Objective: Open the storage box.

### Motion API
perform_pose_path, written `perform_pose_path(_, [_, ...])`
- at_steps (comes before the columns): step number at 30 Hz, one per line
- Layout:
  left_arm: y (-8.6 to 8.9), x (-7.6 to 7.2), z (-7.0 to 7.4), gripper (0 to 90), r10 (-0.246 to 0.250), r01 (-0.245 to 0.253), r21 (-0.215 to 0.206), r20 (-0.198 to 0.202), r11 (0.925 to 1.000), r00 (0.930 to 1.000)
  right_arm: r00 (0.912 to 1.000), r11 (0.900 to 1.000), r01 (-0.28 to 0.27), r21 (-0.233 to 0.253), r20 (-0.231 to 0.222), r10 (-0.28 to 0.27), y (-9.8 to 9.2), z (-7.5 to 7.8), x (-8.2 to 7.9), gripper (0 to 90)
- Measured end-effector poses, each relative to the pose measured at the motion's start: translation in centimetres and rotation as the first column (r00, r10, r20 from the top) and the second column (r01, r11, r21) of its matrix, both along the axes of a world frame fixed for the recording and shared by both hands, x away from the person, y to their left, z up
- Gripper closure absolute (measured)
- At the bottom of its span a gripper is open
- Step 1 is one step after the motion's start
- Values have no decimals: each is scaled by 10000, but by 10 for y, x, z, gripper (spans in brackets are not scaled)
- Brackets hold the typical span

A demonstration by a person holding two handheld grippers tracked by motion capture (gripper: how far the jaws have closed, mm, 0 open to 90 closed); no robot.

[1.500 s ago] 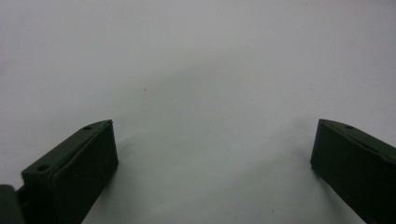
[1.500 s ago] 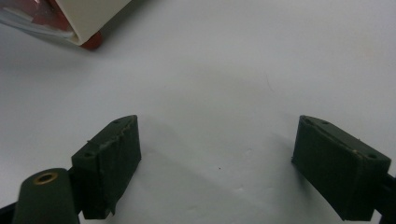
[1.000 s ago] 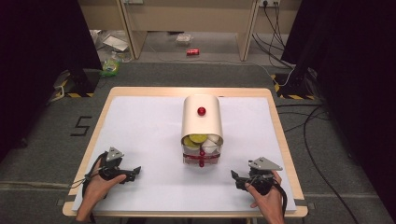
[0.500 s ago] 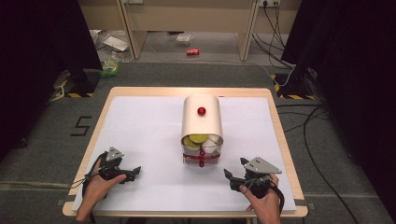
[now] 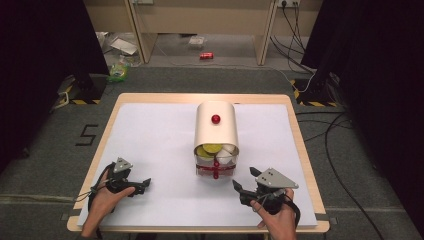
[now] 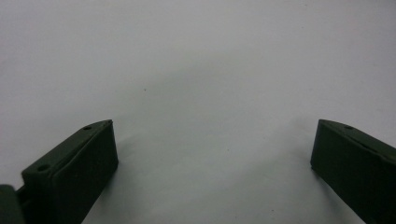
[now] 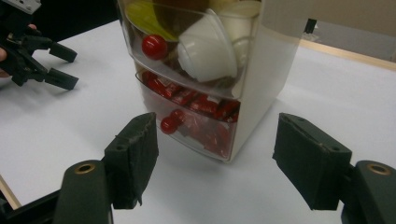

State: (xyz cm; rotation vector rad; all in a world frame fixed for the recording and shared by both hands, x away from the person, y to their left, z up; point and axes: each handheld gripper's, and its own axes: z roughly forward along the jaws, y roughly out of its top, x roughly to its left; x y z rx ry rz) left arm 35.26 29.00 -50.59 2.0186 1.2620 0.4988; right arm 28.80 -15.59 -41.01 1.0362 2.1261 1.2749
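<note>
A cream drawer cabinet (image 5: pixel 216 131) with a rounded top and a red knob (image 5: pixel 216 119) stands at the table's middle. Its two clear drawers face me: the upper drawer (image 7: pixel 187 42) holds white cups and something yellow-green, the lower drawer (image 7: pixel 196 116) holds red packets. Each drawer has a red ball handle (image 7: pixel 168 124). My right gripper (image 5: pixel 246 184) is open, just in front of the cabinet and right of it, pointing at the drawers. My left gripper (image 5: pixel 144 184) is open, low over the white table at the front left, with nothing between its jaws.
A white sheet (image 5: pixel 160 140) covers the wooden table (image 5: pixel 200 98). Beyond the table's far edge lie cables (image 5: pixel 340 125), a red can (image 5: pixel 206 55) and litter on the grey floor. In the right gripper view, the left gripper (image 7: pixel 56 65) shows farther off.
My right gripper has moved left and turned toward the cabinet's drawers. The left gripper has stayed in place.
</note>
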Motion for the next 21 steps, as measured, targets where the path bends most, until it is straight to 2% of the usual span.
perform_pose_path(12, [0,0,0,0,-8,8,9,0,10000,10000,9986,9998,-172,130,505,165,8,16,-3,333])
perform_pose_path(21, [0,0,0,0,-7,7,5,-1,10000,10000,9968,9991,-407,109,690,398,16,23,-2,335])
